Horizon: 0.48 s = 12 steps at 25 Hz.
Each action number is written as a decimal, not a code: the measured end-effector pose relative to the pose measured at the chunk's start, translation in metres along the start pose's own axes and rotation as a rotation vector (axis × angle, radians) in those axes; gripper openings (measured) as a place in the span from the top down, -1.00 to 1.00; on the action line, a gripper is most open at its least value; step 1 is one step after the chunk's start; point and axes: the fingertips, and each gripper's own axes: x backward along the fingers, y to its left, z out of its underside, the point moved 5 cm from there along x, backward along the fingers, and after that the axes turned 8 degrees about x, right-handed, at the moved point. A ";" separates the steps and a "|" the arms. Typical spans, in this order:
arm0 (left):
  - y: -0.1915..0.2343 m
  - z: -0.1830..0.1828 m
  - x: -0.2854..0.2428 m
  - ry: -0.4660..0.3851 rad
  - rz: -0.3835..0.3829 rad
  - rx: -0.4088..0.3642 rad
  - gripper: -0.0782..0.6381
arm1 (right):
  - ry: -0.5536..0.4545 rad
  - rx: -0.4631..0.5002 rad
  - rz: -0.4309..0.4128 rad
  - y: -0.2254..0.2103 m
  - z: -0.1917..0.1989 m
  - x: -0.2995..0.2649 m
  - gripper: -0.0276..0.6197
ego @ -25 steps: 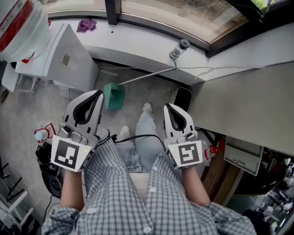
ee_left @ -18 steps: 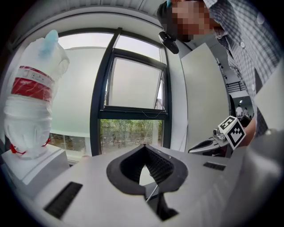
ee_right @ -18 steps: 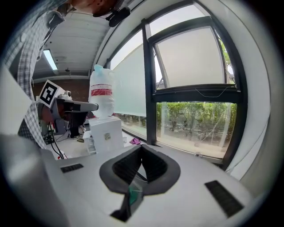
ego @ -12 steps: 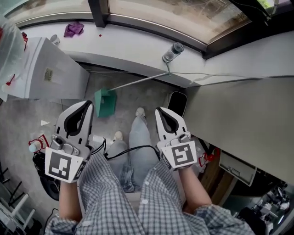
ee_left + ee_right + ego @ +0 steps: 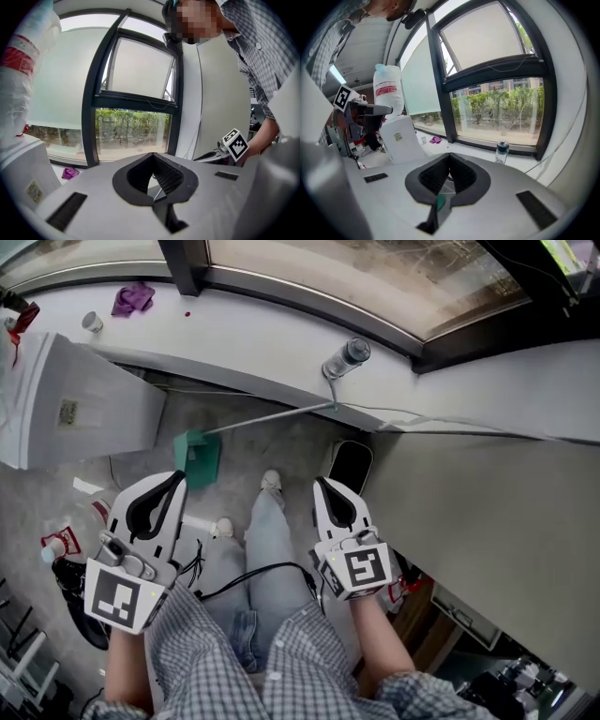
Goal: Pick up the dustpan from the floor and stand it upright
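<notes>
The grey tabletop [image 5: 487,502] fills the right of the head view, runs out of frame and covers the floor beneath it. The white cabinet [image 5: 75,399] is cut off at the left edge. The person's legs [image 5: 267,549] hide the strip of floor between the two grippers.

The green dustpan [image 5: 197,457] sits on the floor below the windowsill [image 5: 253,334], just ahead of the left gripper [image 5: 178,476] and apart from it. Its long handle [image 5: 272,416] slants toward the sill's edge, and whether the tip rests there cannot be told. The pan's inside is not clear enough to say if it holds anything. In the right gripper view only a green sliver shows through the gap behind the jaws.

A black rounded object [image 5: 352,465] lies half under the table edge, too dark to identify.

On the sill stand a clear bottle [image 5: 345,357] and a small cup [image 5: 92,322]; their contents cannot be made out.

The left gripper's jaws meet at the tips with nothing between them. The right gripper [image 5: 322,482] is likewise closed and empty.
</notes>
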 end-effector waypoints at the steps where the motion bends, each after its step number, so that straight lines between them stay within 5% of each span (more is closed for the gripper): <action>1: 0.002 0.005 -0.005 0.022 -0.008 0.001 0.76 | 0.002 -0.024 0.003 -0.006 0.005 -0.005 0.90; 7: 0.007 0.025 -0.041 0.059 -0.008 0.023 0.76 | 0.003 -0.175 -0.019 -0.046 0.035 -0.036 0.90; 12: 0.013 0.050 -0.068 0.110 -0.021 0.055 0.76 | 0.027 -0.149 -0.007 -0.076 0.057 -0.071 0.89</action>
